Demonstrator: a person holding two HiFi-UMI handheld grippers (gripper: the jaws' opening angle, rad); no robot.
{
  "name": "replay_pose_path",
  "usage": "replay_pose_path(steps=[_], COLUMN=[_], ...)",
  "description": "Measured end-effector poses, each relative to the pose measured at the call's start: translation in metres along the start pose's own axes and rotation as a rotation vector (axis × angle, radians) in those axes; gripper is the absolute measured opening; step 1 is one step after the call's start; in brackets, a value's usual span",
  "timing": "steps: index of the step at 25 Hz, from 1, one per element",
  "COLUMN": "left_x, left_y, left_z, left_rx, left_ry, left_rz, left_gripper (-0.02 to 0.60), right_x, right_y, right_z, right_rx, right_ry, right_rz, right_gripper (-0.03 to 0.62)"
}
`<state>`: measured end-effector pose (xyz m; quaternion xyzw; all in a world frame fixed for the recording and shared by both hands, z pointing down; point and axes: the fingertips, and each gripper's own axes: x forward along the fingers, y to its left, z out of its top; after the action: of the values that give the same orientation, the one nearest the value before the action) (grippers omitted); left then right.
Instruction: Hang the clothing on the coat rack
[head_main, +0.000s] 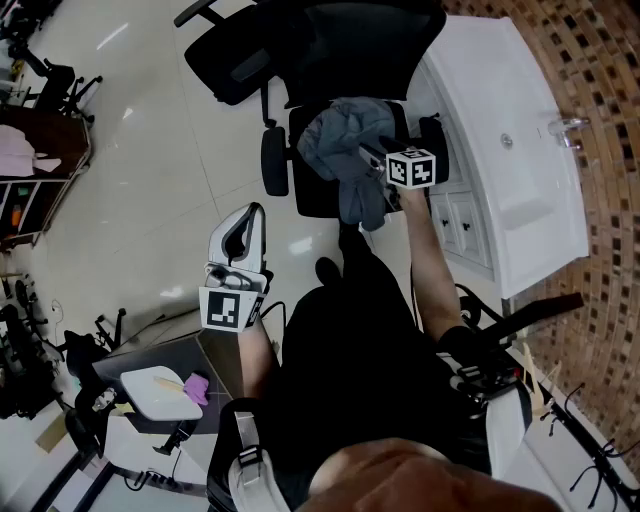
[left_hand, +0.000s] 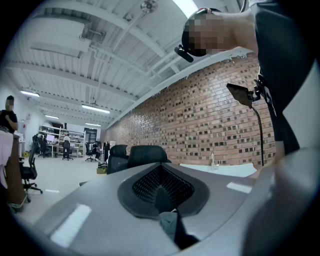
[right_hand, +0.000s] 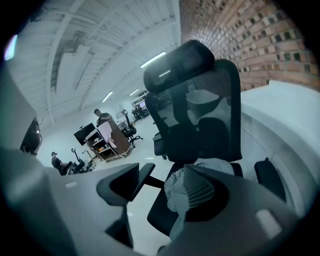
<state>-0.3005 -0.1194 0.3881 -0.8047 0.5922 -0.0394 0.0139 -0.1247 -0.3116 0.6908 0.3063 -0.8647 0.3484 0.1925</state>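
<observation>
Right gripper (right_hand: 161, 172): we see it spread wide, pinching nothing.
Clothing (right_hand: 175, 191): heaped just beyond it, on the chair (right_hand: 200, 120).
Left gripper (left_hand: 161, 192): pressed together, empty.

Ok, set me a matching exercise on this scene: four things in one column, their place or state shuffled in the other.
Things:
1. left gripper
2. right gripper
3. grey garment
4. white counter

Place or state:
A. heaped on the black chair seat
B. jaws shut
C. along the brick wall
D. jaws wide apart

Pairs: 1-B, 2-D, 3-A, 4-C.
</observation>
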Motion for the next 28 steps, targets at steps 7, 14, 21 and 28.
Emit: replay_pose_path(steps=[7, 14, 21, 28], left_x=[0.141, 0.187, 0.207, 0.287], left_y=[0.008, 0.015, 0.039, 0.032], left_z=[-0.074, -0.153, -0.274, -0.408], left_rx=[0.022, 0.021, -0.223, -0.158], left_ry=[0.189, 0.348, 0.518, 0.688], left_rz=[-0.071, -0.141, -0.12, -0.296], left_gripper=[0.003, 0.003, 0.003, 0.079], right_x=[0.154, 0.267, 0.195, 0.101], right_y=[-0.16, -0.232, -0.162, -0.074], right_z=[0.009, -0.073, -0.018, 0.011], right_rx=[-0.014, 0.02, -0.113, -0.533], right_ry=[0.17, 0.405, 0.208, 0.13], right_rz=[-0.085, -0.162, -0.082, -0.024], right_gripper=[0.267, 0.24, 0.018, 0.018])
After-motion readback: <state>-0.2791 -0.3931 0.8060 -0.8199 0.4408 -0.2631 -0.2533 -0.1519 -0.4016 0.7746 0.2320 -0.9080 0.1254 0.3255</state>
